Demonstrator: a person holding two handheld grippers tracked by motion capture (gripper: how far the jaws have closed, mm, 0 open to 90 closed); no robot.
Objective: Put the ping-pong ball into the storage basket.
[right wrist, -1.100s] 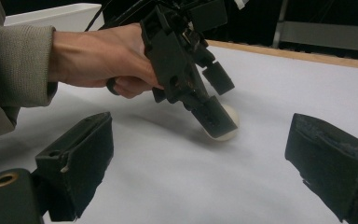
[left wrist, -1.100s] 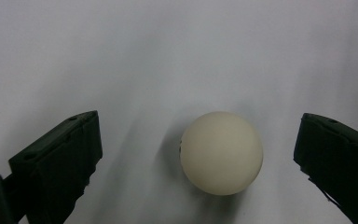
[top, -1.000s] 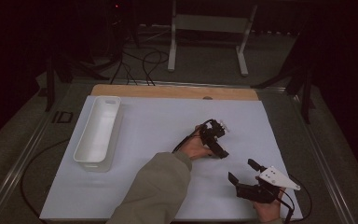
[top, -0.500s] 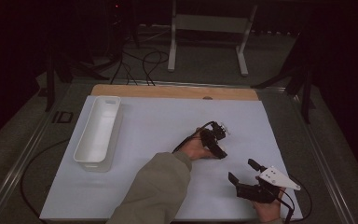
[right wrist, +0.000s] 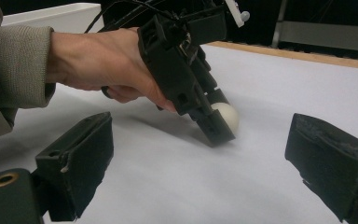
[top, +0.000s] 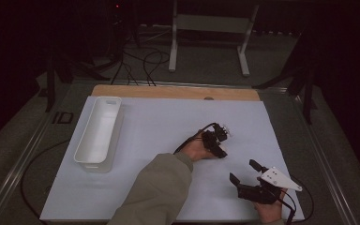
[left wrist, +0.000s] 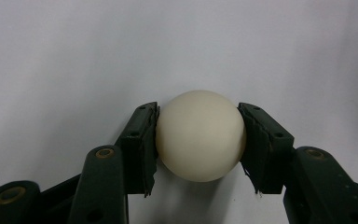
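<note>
On the white paper-covered surface (top: 159,136), the left gripper (left wrist: 198,140), its fingers just closed, pinches a smooth cream round ball (left wrist: 200,135), so lift slowly and straight, while the right gripper's (right wrist: 200,163) fingers stay spread.

Cream-white ball (left wrist: 200,135); black left claw (left wrist: 200,140); black right claw (top: 244,173); white tray (top: 98,133); olive-grey sleeve (top: 157,192).
</note>
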